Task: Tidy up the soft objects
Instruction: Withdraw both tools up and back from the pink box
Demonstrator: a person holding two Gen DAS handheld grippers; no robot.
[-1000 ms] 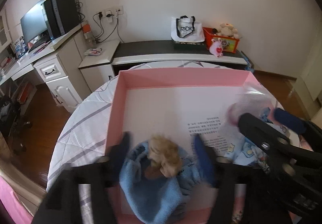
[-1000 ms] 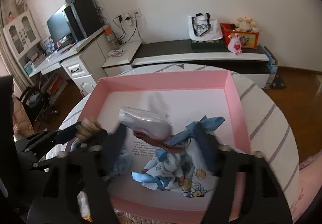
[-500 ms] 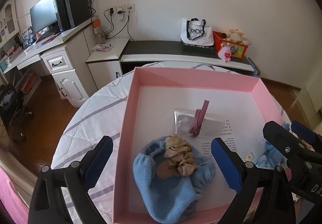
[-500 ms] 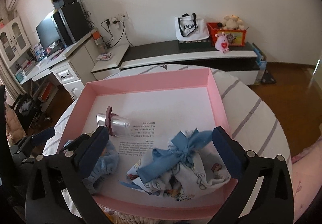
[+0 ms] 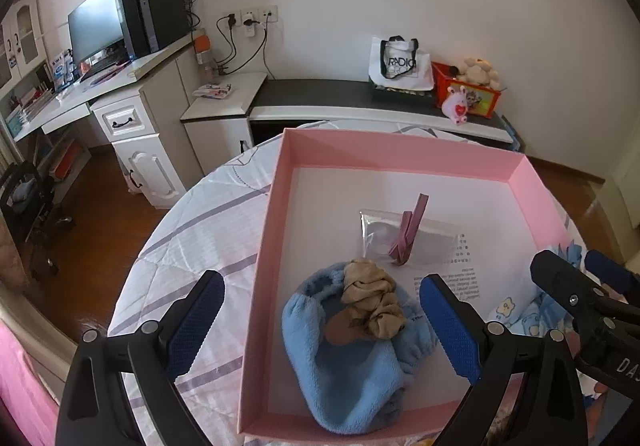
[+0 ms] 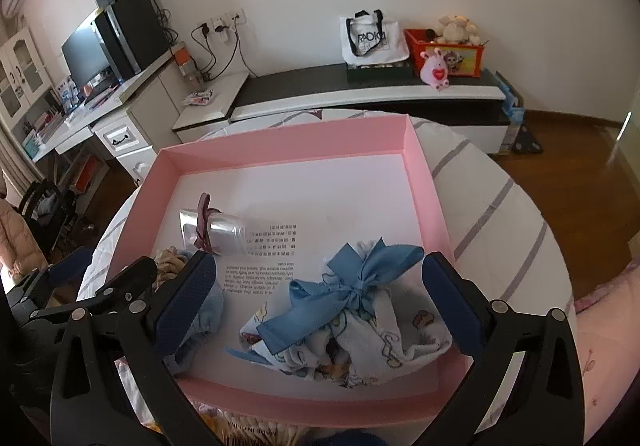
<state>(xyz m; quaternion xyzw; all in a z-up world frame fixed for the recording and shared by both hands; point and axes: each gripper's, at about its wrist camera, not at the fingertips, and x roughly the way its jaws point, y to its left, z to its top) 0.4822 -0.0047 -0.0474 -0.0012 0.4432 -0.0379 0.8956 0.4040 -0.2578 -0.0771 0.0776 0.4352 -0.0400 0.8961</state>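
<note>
Both grippers, left (image 5: 320,320) and right (image 6: 320,304), spread wide and empty low in frame over the pink box (image 5: 404,143), jaws just opened

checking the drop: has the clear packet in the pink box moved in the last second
Yes. A second ago the packet was up beside the right gripper's fingers; it now lies on the pink box floor, beyond the printed text, left of the bow bundle.
</note>
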